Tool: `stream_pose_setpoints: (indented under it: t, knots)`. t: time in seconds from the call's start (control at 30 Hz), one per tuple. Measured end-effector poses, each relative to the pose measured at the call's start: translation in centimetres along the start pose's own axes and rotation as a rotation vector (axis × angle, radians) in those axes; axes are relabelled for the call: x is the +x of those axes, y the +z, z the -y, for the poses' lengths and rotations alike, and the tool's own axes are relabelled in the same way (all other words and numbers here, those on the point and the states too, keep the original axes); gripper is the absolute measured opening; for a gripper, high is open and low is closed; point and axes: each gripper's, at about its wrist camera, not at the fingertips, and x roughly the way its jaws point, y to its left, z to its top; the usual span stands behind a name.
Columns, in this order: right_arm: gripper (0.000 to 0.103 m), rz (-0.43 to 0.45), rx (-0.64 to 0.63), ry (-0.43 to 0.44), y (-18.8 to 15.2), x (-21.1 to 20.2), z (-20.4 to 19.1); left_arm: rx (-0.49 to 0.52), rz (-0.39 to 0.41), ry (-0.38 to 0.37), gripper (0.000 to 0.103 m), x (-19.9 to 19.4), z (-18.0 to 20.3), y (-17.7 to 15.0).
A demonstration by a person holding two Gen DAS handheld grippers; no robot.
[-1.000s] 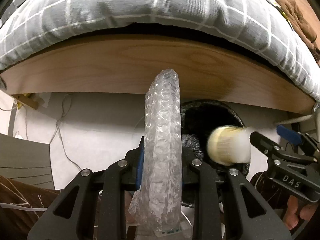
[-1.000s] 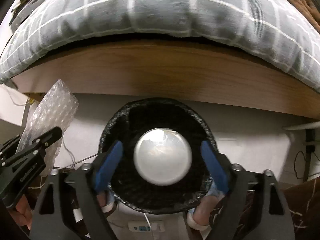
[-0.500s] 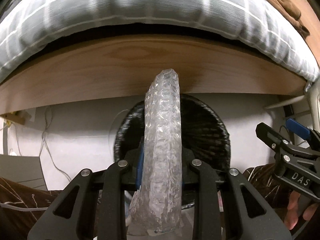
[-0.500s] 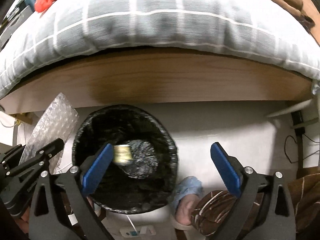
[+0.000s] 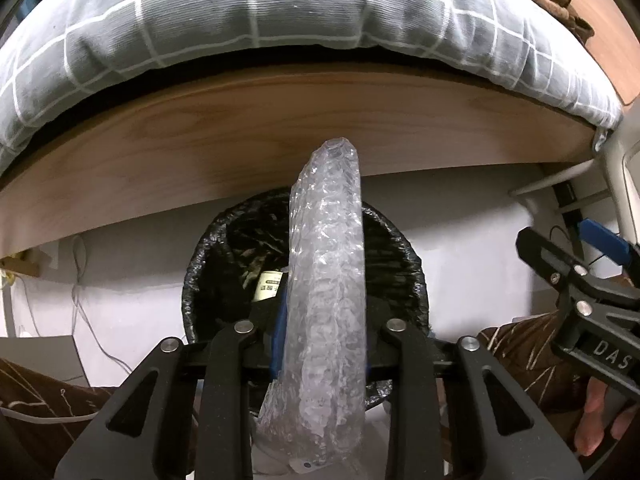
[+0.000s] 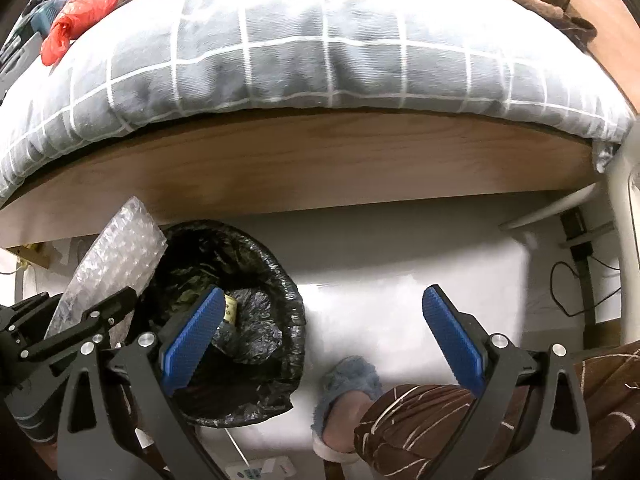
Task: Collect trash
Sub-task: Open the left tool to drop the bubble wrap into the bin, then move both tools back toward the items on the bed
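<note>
The black-lined bin (image 5: 224, 264) is being taken as reference. Directly above it, bubble wrap (image 5: 326, 280) is being pinched by the left gripper (image 5: 320, 344) (jaws opening). Right of it, the right gripper (image 6: 320, 336) is being held wide, empty.

I read "DAS" in white on the right gripper (image 5: 600, 264); the label in the bin (image 5: 224, 248) is illegible.

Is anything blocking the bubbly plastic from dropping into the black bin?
Nothing visible is. The bubble wrap sits between the left gripper fingers, whose jaws are opening, right over the open trash bin. The right gripper is open, off to the side.
</note>
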Motion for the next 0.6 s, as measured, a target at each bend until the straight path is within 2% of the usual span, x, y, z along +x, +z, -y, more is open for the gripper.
stream_pose_setpoints:
  t: [0.03, 0.1, 0.33, 0.4, 0.5, 0.6]
  knots:
    - [0.095, 0.0, 0.003, -0.001, 0.1, 0.0, 0.1, 0.008, 0.007, 0.016, 0.033, 0.0, 0.1, 0.0]
    - [0.095, 0.0, 0.011, 0.0, 0.2, 0.0, 0.1, 0.014, 0.006, 0.037, 0.052, 0.0, 0.0, 0.2]
    - [0.095, 0.012, -0.009, 0.021, 0.8, -0.1, -1.1, -0.001, 0.018, 0.071, 0.076, -0.5, -1.3, 0.1]
    - [0.095, 0.023, -0.014, 0.029, 0.9, -0.4, -1.5, -0.007, 0.035, 0.086, 0.087, -0.9, -1.6, 0.3]
    - [0.095, 0.057, -0.024, 0.045, 1.3, -1.3, -2.1, 0.0, 0.07, 0.112, 0.095, -1.9, -1.9, 0.2]
    - [0.095, 0.098, -0.037, 0.056, 1.8, -2.6, -2.9, -0.015, 0.105, 0.119, 0.097, -2.9, -2.8, -0.1]
